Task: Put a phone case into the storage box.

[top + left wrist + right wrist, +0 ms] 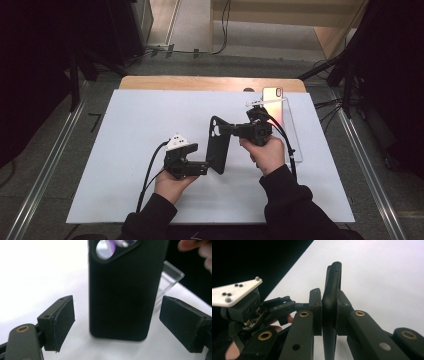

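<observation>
1. Two grippers are seen at mid-frame of the high view: the black phone case (219,145) is held on edge above the white worktop (125,150) by the right gripper (235,130), while the left gripper (202,167) is set at its lower end.
2. In the left gripper view, the case (125,297) stands at centre between wide-open fingers (61,320), untouched.
3. In the right gripper view, the fingers (315,312) are clamped on the case's (332,302) edge. A handover is judged in hand; closing of the left fingers is called for next.

A matte black phone case (219,145) is lifted above the white table (125,150), near its middle, clamped by one long edge. It has rounded corners and a camera cutout (110,248) at its far end, through which the bright surface behind shows. Its plain back (125,295) faces the left gripper's camera.
</observation>
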Demonstrator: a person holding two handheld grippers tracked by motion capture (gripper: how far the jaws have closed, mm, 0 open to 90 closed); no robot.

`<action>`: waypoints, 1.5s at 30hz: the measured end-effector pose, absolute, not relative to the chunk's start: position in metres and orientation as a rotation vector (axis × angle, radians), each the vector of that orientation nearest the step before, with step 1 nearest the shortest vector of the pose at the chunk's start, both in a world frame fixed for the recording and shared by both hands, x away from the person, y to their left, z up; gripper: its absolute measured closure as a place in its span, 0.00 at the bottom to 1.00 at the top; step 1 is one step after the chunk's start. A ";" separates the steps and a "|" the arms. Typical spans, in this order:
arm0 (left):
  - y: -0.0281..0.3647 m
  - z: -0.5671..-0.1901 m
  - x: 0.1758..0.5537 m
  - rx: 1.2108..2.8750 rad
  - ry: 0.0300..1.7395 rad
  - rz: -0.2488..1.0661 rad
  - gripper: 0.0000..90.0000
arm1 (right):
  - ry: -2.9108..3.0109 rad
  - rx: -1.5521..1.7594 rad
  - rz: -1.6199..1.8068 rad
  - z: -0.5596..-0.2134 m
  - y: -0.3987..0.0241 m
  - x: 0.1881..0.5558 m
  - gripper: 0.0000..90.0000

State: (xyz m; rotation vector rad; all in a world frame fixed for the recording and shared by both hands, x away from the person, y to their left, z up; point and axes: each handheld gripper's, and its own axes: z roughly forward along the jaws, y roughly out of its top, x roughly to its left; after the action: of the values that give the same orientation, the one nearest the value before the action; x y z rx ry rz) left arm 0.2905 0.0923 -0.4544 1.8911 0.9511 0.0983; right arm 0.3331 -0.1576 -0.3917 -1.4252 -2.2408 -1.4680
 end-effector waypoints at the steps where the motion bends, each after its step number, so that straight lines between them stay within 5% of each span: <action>1: 0.093 -0.453 0.292 1.911 0.950 0.081 0.15 | -2.258 -1.423 -1.467 -0.391 -0.158 0.332 0.86; 16: 0.104 -0.429 0.303 2.115 0.902 -0.064 0.17 | -2.423 -1.298 -1.464 -0.389 -0.160 0.324 0.86; 27: 0.121 -0.411 0.311 2.103 0.797 -0.134 0.34 | -2.452 -1.187 -1.466 -0.390 -0.160 0.319 0.86; 45: 0.119 -0.394 0.321 2.157 0.611 -0.081 0.34 | -2.503 -0.973 -1.481 -0.390 -0.164 0.312 0.86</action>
State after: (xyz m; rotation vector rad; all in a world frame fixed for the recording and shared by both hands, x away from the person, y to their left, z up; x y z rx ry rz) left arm 0.3206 0.1194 -0.3937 2.1573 0.6110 -0.0807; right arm 0.3123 -0.1639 -0.3897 -0.9729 -2.5033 -1.4808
